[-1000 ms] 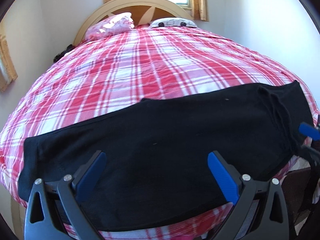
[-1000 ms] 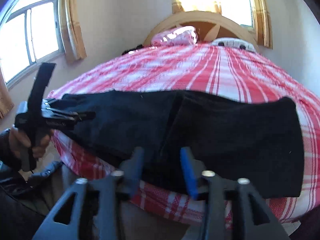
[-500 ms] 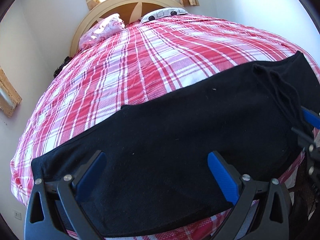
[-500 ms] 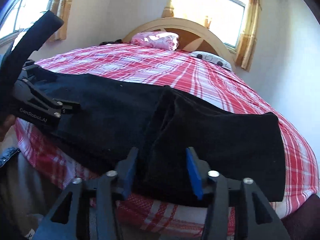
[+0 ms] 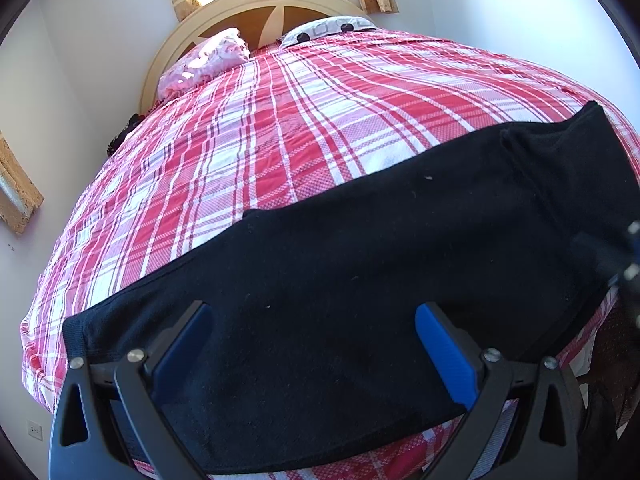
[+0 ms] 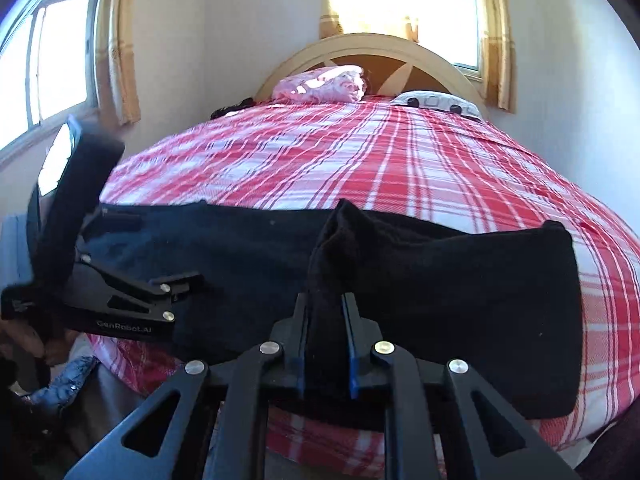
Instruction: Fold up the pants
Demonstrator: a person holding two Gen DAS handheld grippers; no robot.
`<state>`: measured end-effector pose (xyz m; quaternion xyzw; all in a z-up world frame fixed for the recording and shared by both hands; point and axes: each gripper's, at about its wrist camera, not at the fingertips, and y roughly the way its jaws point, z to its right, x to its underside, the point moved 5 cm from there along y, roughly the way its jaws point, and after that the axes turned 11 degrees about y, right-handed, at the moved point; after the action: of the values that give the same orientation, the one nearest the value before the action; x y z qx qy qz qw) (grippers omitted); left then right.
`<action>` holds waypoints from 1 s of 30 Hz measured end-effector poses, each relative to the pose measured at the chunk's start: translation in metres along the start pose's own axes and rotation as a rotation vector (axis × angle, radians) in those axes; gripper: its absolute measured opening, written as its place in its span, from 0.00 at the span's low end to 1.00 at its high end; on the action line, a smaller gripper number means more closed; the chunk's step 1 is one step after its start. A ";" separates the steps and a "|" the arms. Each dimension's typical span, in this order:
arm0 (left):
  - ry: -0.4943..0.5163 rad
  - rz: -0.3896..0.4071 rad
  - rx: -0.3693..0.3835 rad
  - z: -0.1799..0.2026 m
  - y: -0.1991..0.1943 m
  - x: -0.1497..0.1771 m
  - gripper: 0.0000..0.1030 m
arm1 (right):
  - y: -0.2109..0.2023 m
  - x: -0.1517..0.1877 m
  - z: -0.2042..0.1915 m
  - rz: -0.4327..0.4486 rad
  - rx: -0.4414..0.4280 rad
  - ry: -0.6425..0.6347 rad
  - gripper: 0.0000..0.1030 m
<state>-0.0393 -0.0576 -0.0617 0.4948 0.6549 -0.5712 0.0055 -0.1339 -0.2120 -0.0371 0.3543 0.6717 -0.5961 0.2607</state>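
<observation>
Black pants (image 5: 340, 280) lie across the near edge of a bed with a red and white plaid cover (image 5: 280, 120). My left gripper (image 5: 312, 344) is open, its blue fingers wide apart over the pants' left part. My right gripper (image 6: 325, 344) is shut on a raised fold of the pants (image 6: 440, 300) near their middle, pinching the cloth up into a ridge. The left gripper also shows in the right wrist view (image 6: 120, 304), low at the pants' left end. The right gripper's edge shows in the left wrist view (image 5: 624, 264).
A curved wooden headboard (image 6: 380, 52) with a pink pillow (image 6: 320, 84) and a patterned pillow (image 6: 436, 102) stands at the far end. Windows with yellow curtains (image 6: 116, 60) are on the left and back walls. The bed's near edge drops to the floor.
My right gripper has closed on a fold of the pants and lifted it into a ridge. My left gripper has stayed open and shifted slightly over the left part.
</observation>
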 end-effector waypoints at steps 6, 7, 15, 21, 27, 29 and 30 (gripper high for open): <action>-0.018 0.018 -0.005 -0.007 -0.002 -0.001 1.00 | 0.012 0.018 -0.007 0.037 -0.063 -0.030 0.47; -0.029 0.029 -0.005 -0.009 -0.004 -0.003 1.00 | 0.010 0.019 -0.011 0.033 -0.084 -0.032 0.61; -0.047 0.254 0.108 -0.003 -0.043 -0.046 1.00 | -0.058 -0.025 0.034 0.228 -0.028 0.087 0.64; 0.056 0.331 0.260 0.052 -0.053 -0.086 1.00 | -0.049 -0.043 0.136 0.154 0.183 0.332 0.28; 0.068 0.308 0.270 0.062 -0.040 -0.091 1.00 | -0.029 -0.043 0.168 0.136 0.168 0.432 0.29; 0.016 0.294 0.299 0.050 -0.033 -0.090 1.00 | -0.028 -0.044 0.174 0.133 0.120 0.470 0.34; -0.008 0.288 0.310 0.045 -0.029 -0.091 1.00 | -0.029 -0.044 0.174 0.135 0.124 0.473 0.34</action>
<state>-0.0371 -0.1453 -0.0038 0.5760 0.4818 -0.6603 0.0134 -0.1425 -0.3922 -0.0118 0.5434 0.6511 -0.5177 0.1132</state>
